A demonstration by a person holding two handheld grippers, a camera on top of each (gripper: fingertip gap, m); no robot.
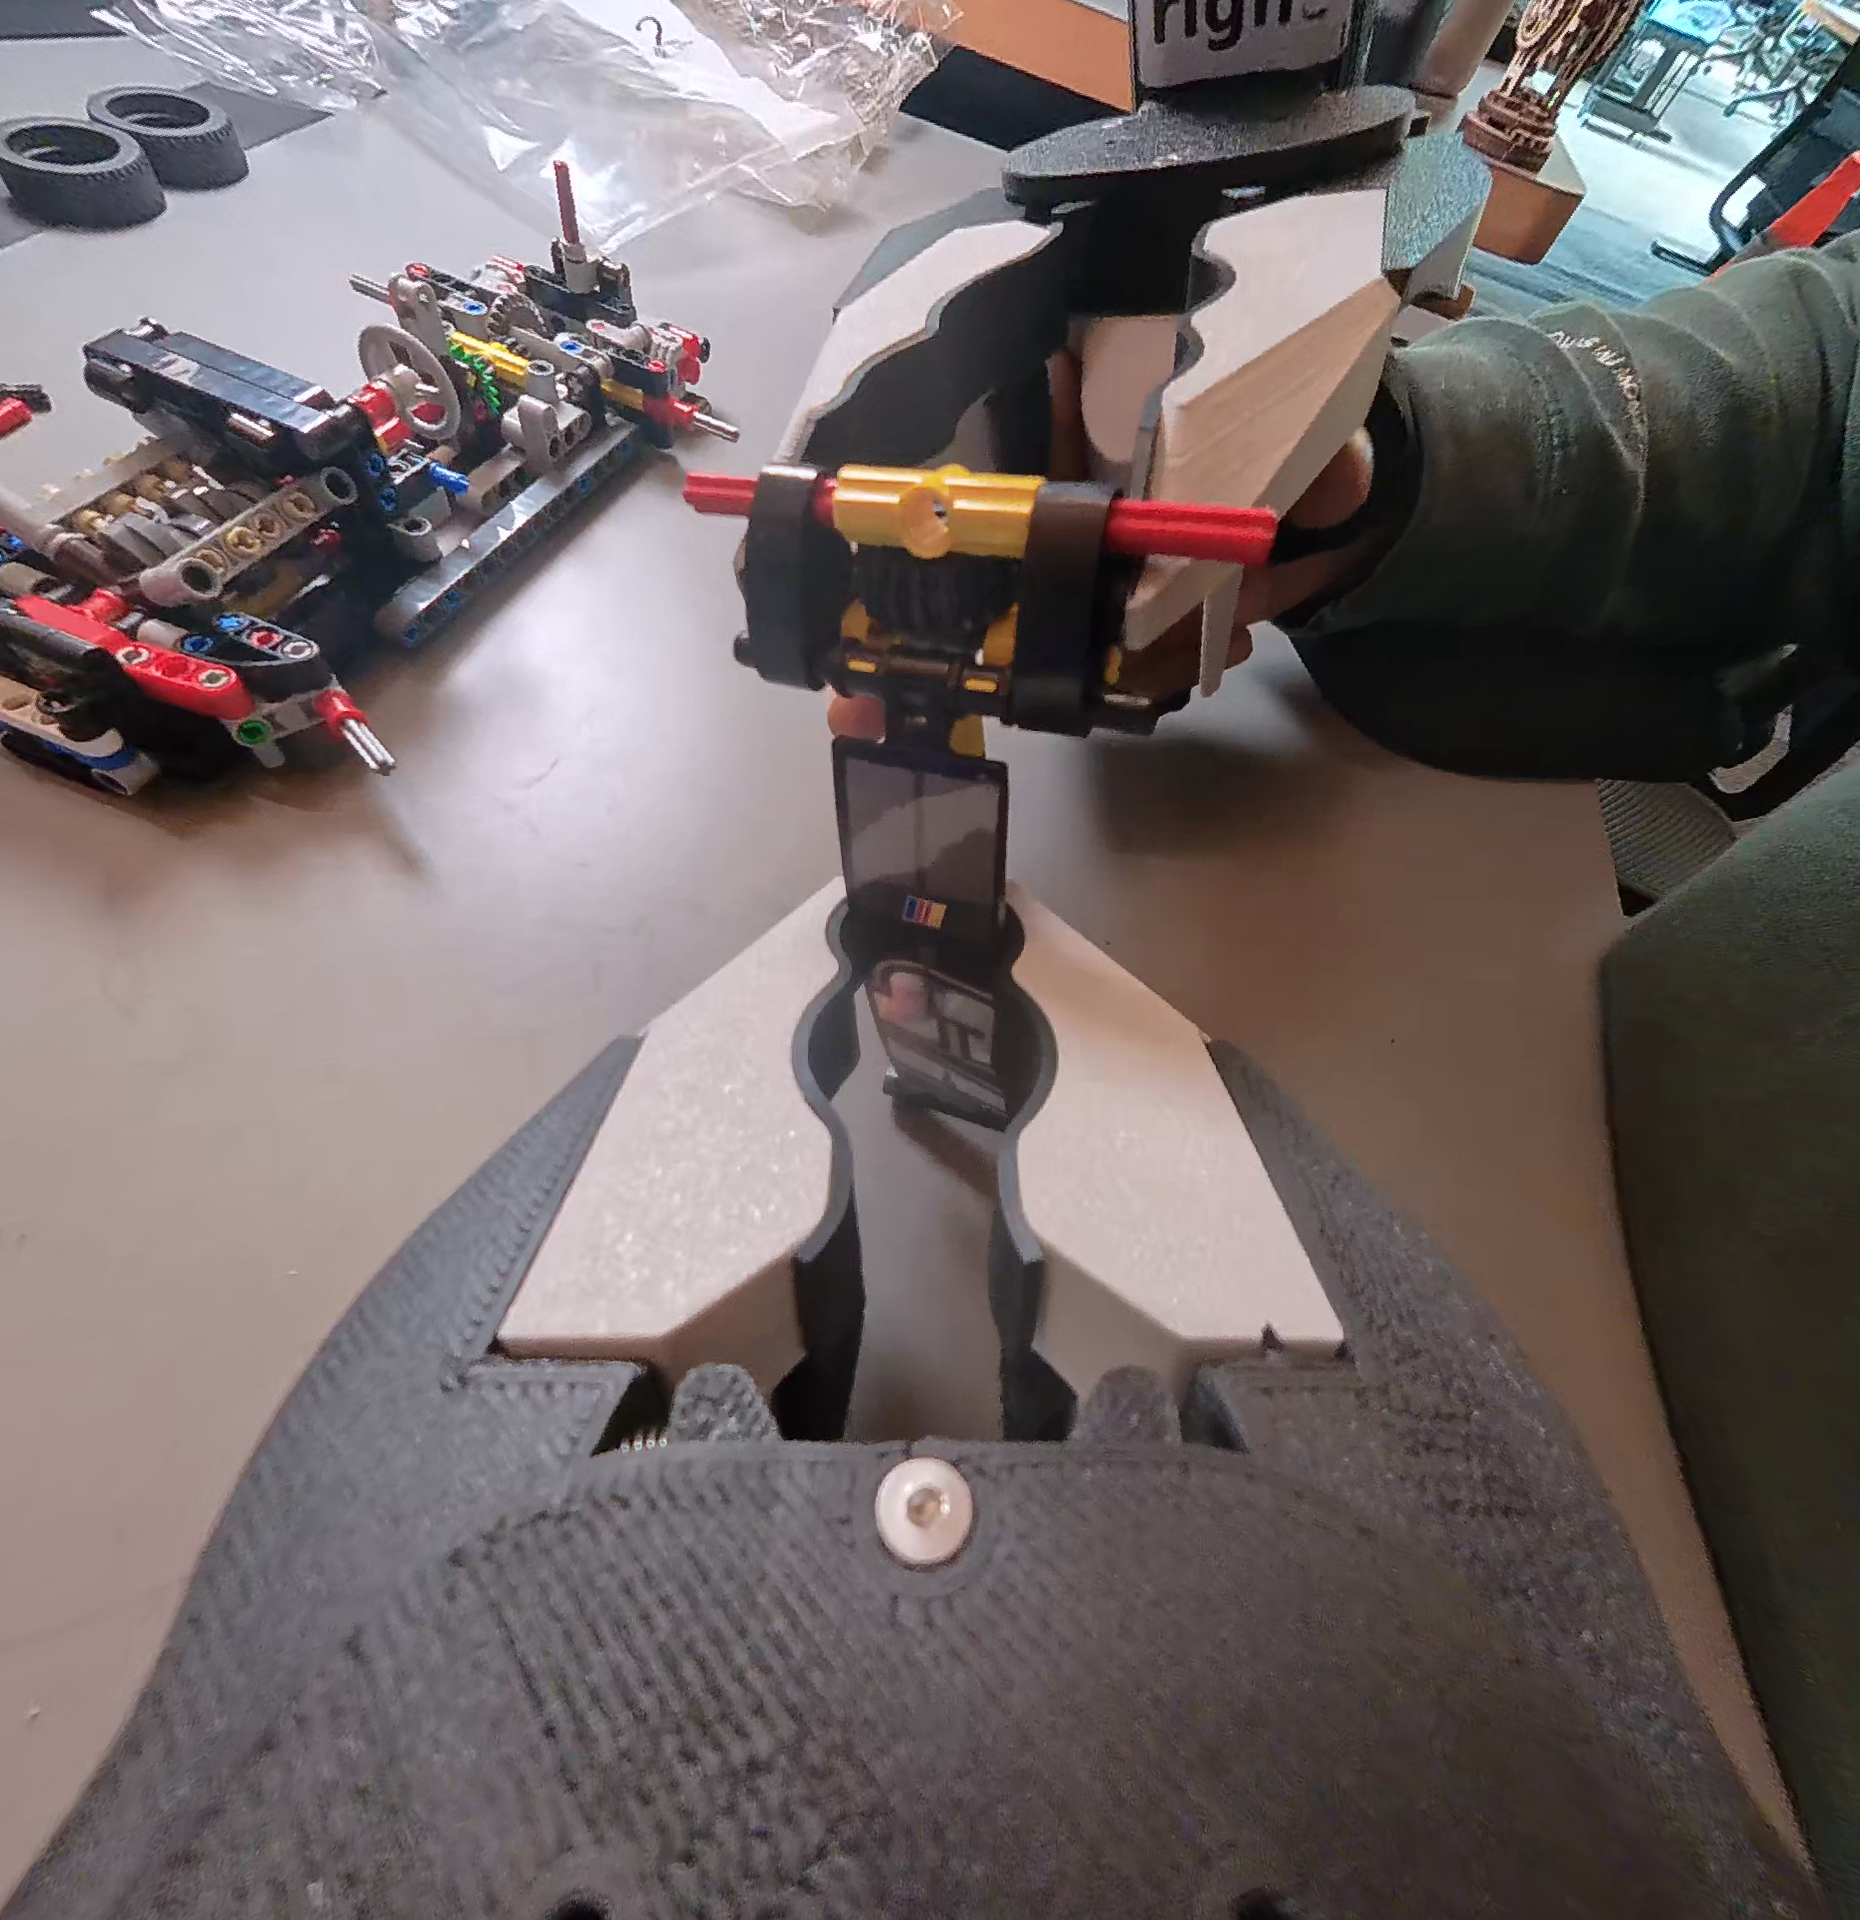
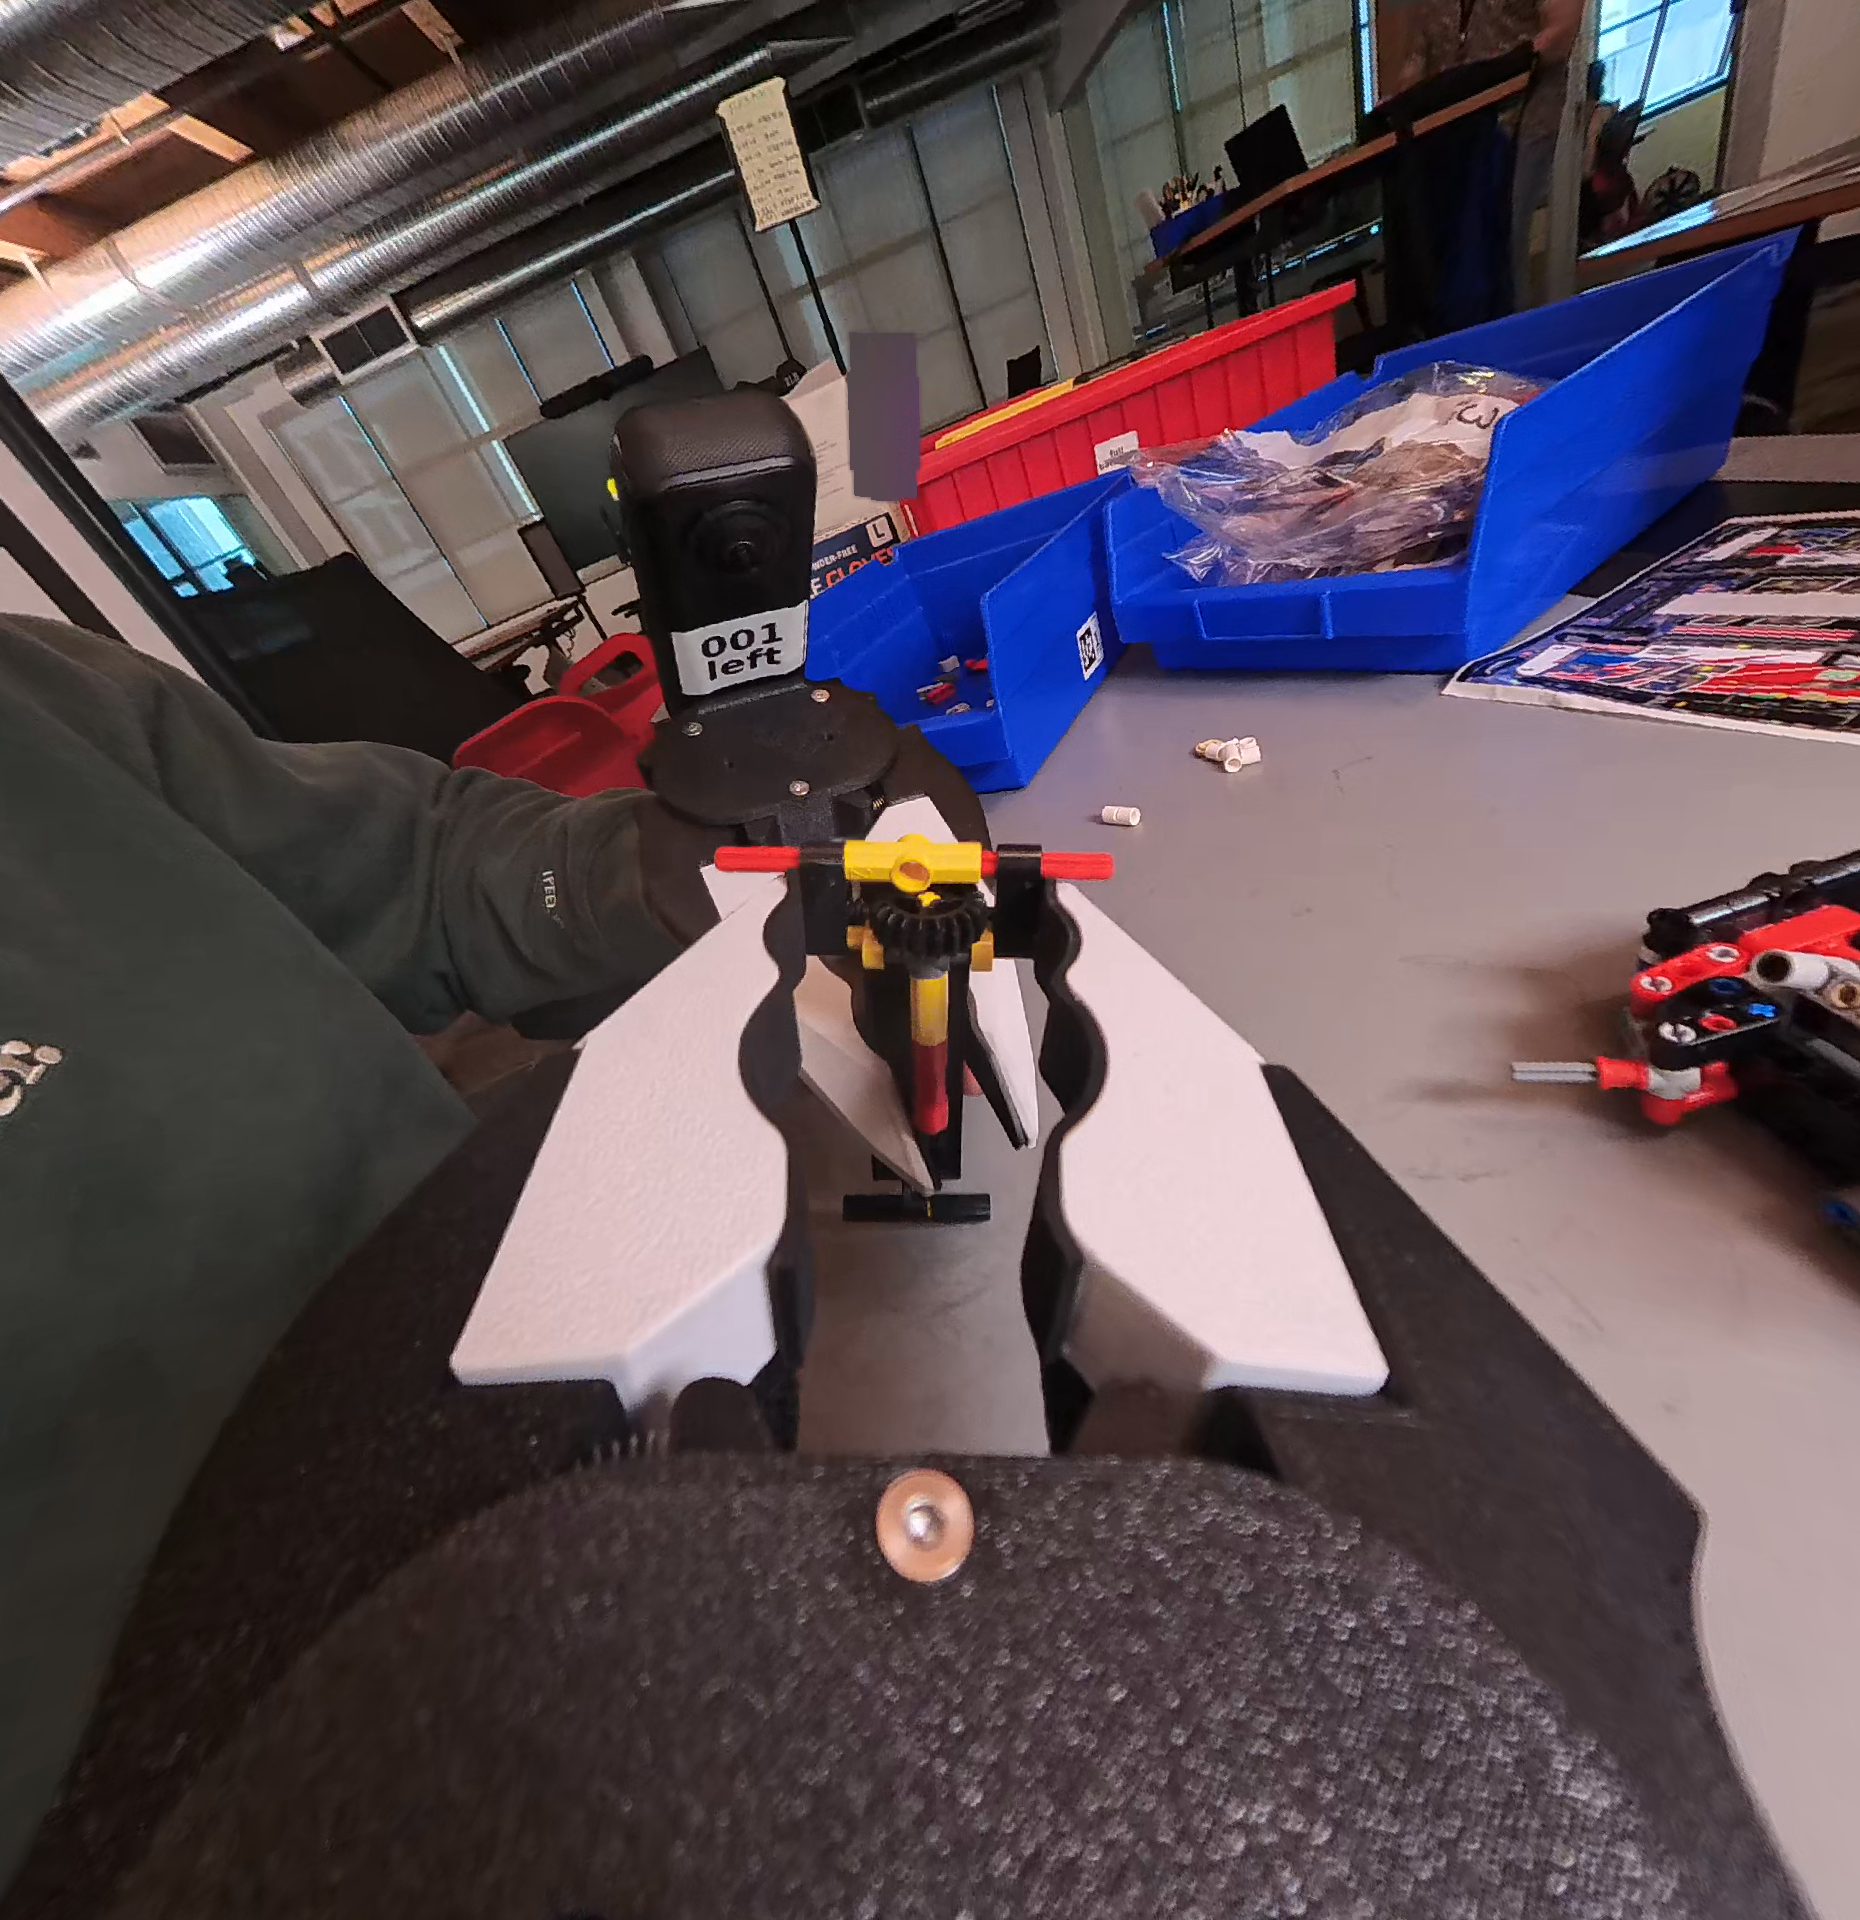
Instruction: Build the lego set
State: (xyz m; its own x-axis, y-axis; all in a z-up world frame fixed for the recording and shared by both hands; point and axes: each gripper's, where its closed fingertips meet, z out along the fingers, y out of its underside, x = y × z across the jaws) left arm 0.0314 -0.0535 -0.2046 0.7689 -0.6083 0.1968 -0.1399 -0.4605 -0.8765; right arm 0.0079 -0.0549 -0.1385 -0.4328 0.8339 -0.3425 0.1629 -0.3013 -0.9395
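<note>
A small Lego sub-assembly has a red axle through a yellow connector, a black bevel gear, a black frame and a long black panel stem. It is held in the air between both grippers. My right gripper is shut on the black frame's two sides; it comes in from the top of the left wrist view. My left gripper is shut on the black stem; in the right wrist view it faces me. The sub-assembly stands upright there, the axle level.
A large, partly built Lego chassis lies on the grey table to the left, and at the right edge of the right wrist view. Two tyres, a clear bag, blue bins, an instruction sheet and loose white pieces lie around. Some 7 cm of space lies between my two pairs of fingers.
</note>
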